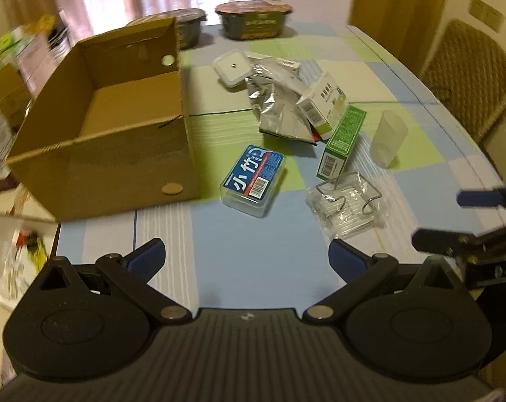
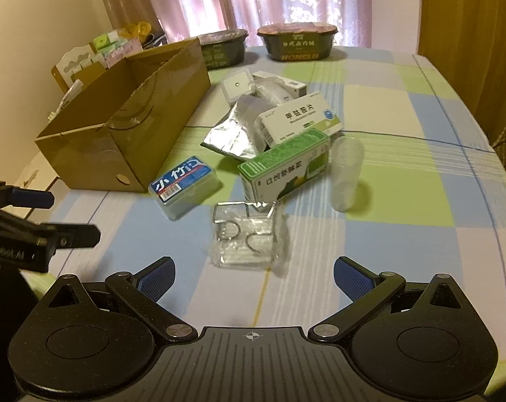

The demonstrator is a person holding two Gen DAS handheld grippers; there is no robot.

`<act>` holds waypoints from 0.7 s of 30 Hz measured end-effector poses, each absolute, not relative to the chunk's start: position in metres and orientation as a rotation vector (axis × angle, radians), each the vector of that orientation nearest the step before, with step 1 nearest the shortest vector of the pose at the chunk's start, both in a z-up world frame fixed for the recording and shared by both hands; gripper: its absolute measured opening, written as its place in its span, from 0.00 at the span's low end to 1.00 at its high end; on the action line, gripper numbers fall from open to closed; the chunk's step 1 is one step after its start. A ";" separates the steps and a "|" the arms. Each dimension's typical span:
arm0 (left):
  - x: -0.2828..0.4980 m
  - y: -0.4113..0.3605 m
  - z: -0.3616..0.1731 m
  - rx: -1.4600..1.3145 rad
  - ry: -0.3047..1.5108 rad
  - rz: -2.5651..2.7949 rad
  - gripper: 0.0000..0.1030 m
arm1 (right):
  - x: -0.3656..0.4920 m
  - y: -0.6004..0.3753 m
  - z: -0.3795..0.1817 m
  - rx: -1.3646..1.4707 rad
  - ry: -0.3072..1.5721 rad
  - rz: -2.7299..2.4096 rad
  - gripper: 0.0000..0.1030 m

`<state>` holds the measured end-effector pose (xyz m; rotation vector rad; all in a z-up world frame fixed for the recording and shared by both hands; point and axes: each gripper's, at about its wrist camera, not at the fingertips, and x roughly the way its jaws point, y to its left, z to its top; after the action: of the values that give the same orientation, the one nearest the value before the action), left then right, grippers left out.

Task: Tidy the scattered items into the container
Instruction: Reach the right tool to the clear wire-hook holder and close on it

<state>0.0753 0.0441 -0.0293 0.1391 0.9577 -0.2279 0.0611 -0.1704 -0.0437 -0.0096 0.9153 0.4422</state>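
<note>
From the left wrist camera, the left gripper (image 1: 246, 258) hangs above the near edge of the bench (image 1: 263, 268), its blue-padded fingers (image 1: 145, 261) spread wide apart and holding nothing. An open cardboard box (image 1: 118, 154) sits on the left of the checked cloth, with nothing visible inside it. Just beside its front corner lies a blue-labelled plastic case (image 1: 253, 181). To the right of that is a clear plastic packet (image 1: 346, 204) with bent wire in it, and beyond it a green carton (image 1: 341, 140) leaning against a white medicine box (image 1: 323, 104). A crumpled foil pouch (image 1: 279, 114) lies under that box, a white square lid (image 1: 232, 68) behind it, and a clear cup (image 1: 387, 139) on its side off to the right. Two dark noodle bowls (image 1: 253, 20) stand at the far end. The right gripper (image 1: 460, 214) pokes in at the right edge; that side is blurred, but its fingers look apart.

From the right wrist camera, the right gripper (image 2: 253, 278) has its fingers (image 2: 351, 278) wide apart and empty, just short of the clear plastic packet (image 2: 246, 238). The plastic case (image 2: 182, 184), green carton (image 2: 283, 167), medicine box (image 2: 296, 122), foil pouch (image 2: 231, 134) and cup (image 2: 346, 174) lie scattered beyond, all outside the cardboard box (image 2: 125, 127) at left. The left gripper (image 2: 51, 214) shows at the left edge.
</note>
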 end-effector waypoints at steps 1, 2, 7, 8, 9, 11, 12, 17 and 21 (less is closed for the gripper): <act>0.079 0.046 -0.032 0.153 0.962 -0.242 0.99 | 0.066 -0.167 -0.047 -0.007 0.918 0.442 1.00; 0.082 0.047 -0.034 0.165 0.965 -0.254 0.99 | 0.070 -0.164 -0.051 -0.004 0.920 0.440 1.00; 0.096 0.052 -0.044 0.215 0.981 -0.291 0.99 | 0.092 -0.148 -0.070 0.009 0.941 0.419 1.00; 0.098 0.053 -0.046 0.217 0.983 -0.295 0.99 | 0.097 -0.145 -0.074 0.013 0.946 0.411 1.00; 0.101 0.054 -0.048 0.219 0.985 -0.298 0.99 | 0.101 -0.142 -0.078 0.017 0.950 0.403 1.00; 0.105 0.056 -0.051 0.221 0.990 -0.299 0.99 | 0.108 -0.137 -0.085 0.024 0.958 0.390 1.00; 0.106 0.057 -0.053 0.221 0.992 -0.301 0.99 | 0.112 -0.134 -0.089 0.018 0.959 0.381 1.00; 0.114 0.057 -0.061 0.227 0.989 -0.324 0.99 | 0.125 -0.123 -0.102 -0.026 0.965 0.357 1.00; 0.119 0.055 -0.068 0.222 0.996 -0.347 0.99 | 0.129 -0.116 -0.109 -0.068 0.962 0.345 1.00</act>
<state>0.1190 0.0552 -0.0677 0.2222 0.9962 -0.3471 0.1293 -0.1163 -0.1091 -0.0675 0.9624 0.3453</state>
